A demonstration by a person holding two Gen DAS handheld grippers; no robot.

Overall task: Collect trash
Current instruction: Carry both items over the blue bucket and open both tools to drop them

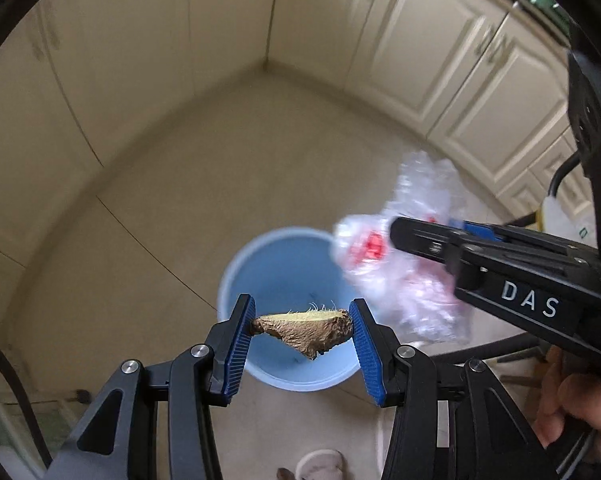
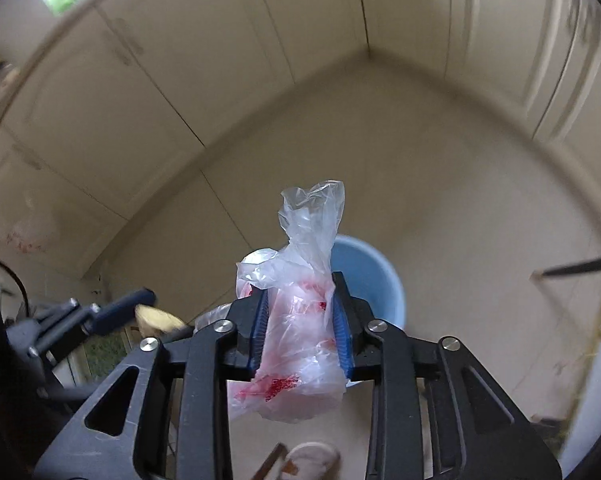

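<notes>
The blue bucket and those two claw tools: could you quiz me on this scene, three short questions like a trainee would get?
1. True or false: the left gripper is clamped on a brown fruit peel above the blue bucket.
2. What does the right gripper hold?
A. a tin can
B. a clear plastic bag with red print
C. a sponge
3. Fill in: the bucket stands on the ___, near the cream cabinets.

Key
1. True.
2. B: the plastic bag is crumpled between the blue pads.
3. Floor.
</notes>
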